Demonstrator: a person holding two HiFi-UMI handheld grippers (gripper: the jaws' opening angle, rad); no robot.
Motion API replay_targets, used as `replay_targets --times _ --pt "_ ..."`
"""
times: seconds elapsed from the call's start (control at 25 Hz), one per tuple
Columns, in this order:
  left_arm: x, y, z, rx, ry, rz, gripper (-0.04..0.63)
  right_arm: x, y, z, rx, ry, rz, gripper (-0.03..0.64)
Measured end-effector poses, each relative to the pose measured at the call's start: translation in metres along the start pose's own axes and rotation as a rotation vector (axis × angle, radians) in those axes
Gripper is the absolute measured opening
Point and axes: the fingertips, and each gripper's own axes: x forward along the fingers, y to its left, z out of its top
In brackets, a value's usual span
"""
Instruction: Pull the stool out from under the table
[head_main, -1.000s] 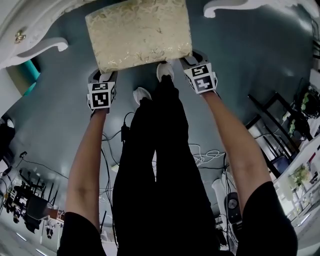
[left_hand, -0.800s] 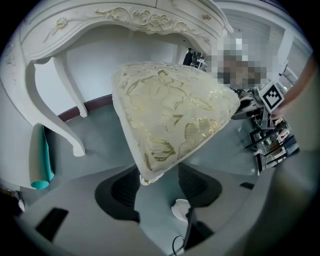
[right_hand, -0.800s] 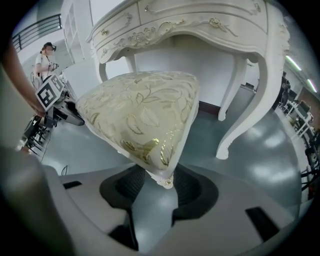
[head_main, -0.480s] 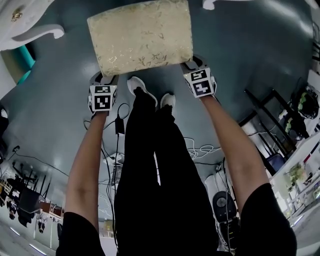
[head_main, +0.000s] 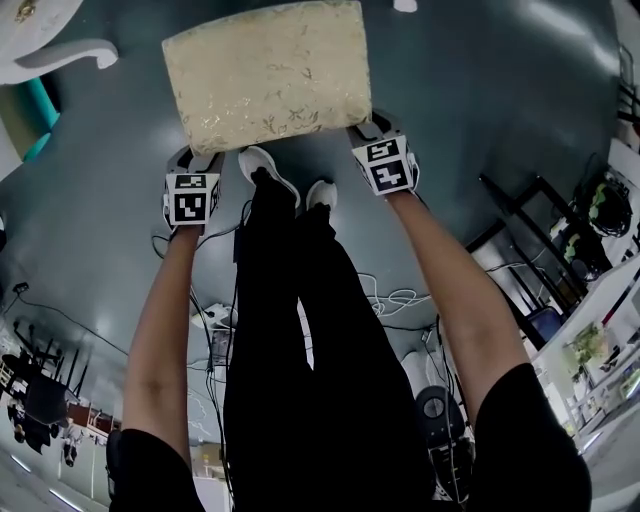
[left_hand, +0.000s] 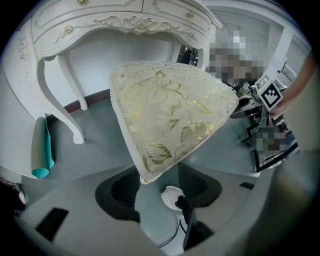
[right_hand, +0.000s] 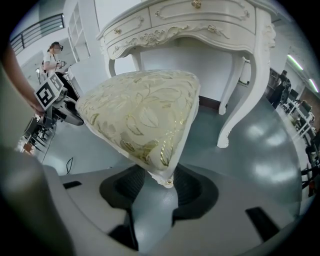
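Observation:
The stool (head_main: 262, 72) has a cream cushion with gold floral pattern and stands out on the grey floor, in front of the white carved table (head_main: 60, 55). My left gripper (head_main: 198, 155) is shut on the stool's near left corner, and my right gripper (head_main: 372, 128) is shut on its near right corner. In the left gripper view the cushion corner (left_hand: 170, 110) sits between the dark pads of the left gripper (left_hand: 159, 182), with the table (left_hand: 125, 22) behind. In the right gripper view the other corner (right_hand: 140, 115) is wedged in the right gripper (right_hand: 159, 185), the table (right_hand: 200, 20) beyond it.
The person's white shoes (head_main: 262, 165) stand just behind the stool. Cables (head_main: 395, 300) trail over the floor behind them. A black rack (head_main: 540, 230) stands at the right. A teal roll (left_hand: 41, 150) leans by the table's left leg.
The stool and both grippers have moved back from the table with the person's steps. The table has slid almost out of the head view at the top.

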Motion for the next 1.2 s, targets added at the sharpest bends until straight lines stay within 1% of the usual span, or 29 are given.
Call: replay_targets --times 0.12,0.4,0.68,0.76,0.92,1.08,1.2 --pt "0.001 -0.002 -0.005 0.003 0.007 -0.003 0.255 0.002 0.000 -0.001 -0.007 0.003 0.006 0.178" --pt "-0.003 -0.017 -0.021 -0.018 0.016 -0.007 0.255 -0.004 0.004 -0.016 -0.036 0.024 0.029 0.178" --pt "-0.006 -0.037 -0.044 -0.012 0.017 -0.010 0.255 -0.015 0.013 -0.044 -0.033 0.022 0.033 0.179" --pt "-0.007 -0.044 -0.050 -0.024 0.025 -0.012 0.255 -0.016 0.013 -0.049 -0.039 0.025 0.038 0.179" --pt "-0.009 -0.055 -0.058 -0.085 0.026 -0.005 0.255 -0.020 0.013 -0.058 -0.052 0.026 0.049 0.181" --pt "-0.013 -0.061 -0.067 -0.084 0.028 0.002 0.255 -0.022 0.016 -0.064 -0.061 0.027 0.053 0.181" --pt "-0.011 -0.063 -0.067 -0.101 0.015 -0.010 0.255 -0.022 0.013 -0.066 -0.087 0.036 0.071 0.188"
